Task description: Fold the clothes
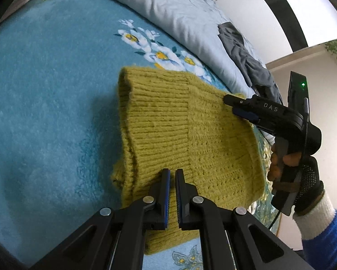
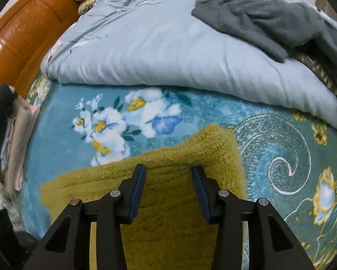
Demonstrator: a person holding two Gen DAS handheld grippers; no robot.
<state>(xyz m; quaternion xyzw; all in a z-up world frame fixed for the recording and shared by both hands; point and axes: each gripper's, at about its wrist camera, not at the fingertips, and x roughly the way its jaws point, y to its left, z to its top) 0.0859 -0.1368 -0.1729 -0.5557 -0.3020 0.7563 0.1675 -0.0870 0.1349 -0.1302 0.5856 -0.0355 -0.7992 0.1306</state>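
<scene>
A mustard-yellow knit sweater [image 1: 182, 135] lies folded into a thick rectangle on the blue flowered blanket [image 1: 44, 112]. My left gripper [image 1: 172, 172] sits at the sweater's near edge, its jaws drawn to a narrow slit with ribbed knit between the pads. My right gripper [image 2: 168, 168] stands open above the sweater [image 2: 168, 213], just short of its far edge, with nothing between its fingers. In the left wrist view the right gripper [image 1: 230, 105] rests at the sweater's far right corner, held by a gloved hand [image 1: 303, 175].
A pale grey-blue duvet [image 2: 168, 45] is bunched along the far side of the bed, with a dark grey garment [image 2: 258, 15] on top. An orange headboard [image 2: 15, 33] runs at the left. A stack of folded clothes [image 2: 19, 139] sits at the blanket's left edge.
</scene>
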